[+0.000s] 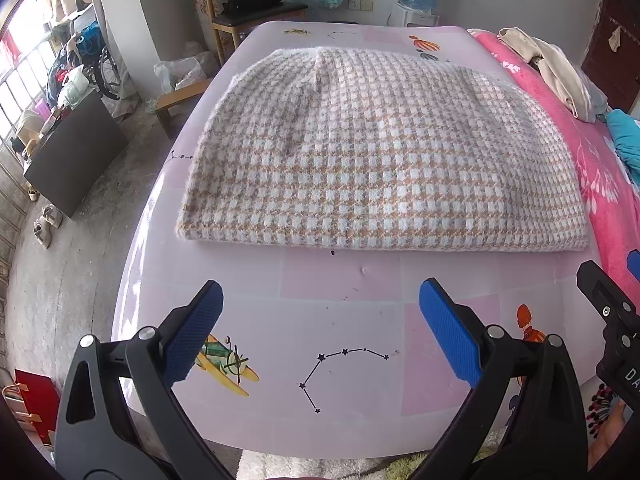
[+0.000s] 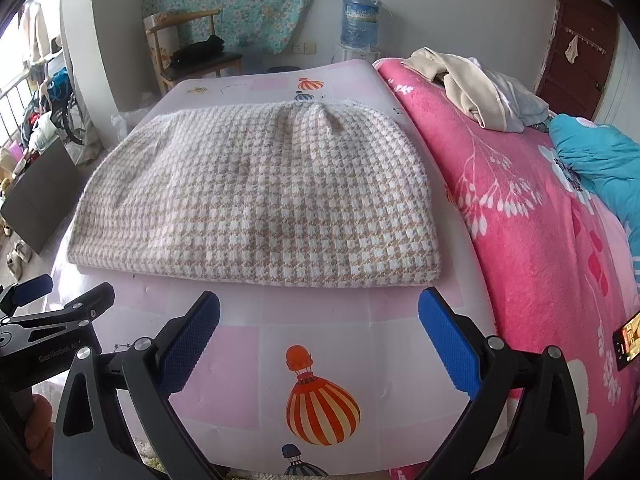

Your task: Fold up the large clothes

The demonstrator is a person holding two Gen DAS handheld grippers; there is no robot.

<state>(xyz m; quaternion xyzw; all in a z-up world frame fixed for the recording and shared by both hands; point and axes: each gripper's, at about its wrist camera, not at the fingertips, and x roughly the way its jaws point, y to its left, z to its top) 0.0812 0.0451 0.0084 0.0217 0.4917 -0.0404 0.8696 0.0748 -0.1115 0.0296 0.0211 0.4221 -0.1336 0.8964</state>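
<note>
The checked garment (image 1: 380, 152) lies folded flat on the pink patterned sheet (image 1: 360, 280), its near folded edge toward you. Your left gripper (image 1: 320, 332) hovers short of that edge, blue pads (image 1: 196, 332) spread wide, holding nothing. Your right gripper (image 2: 320, 340) sits beside it, level, likewise spread and empty, apart from the cloth. To the right: pink floral blanket (image 2: 520, 200), with beige clothes (image 2: 472, 84) heaped at its far end. Wooden chair (image 1: 240, 12) beyond.

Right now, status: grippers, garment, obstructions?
Left gripper open, right gripper open, both empty. Beige-and-white houndstooth knit garment lies folded on pink printed mat. Nothing in between.
</note>
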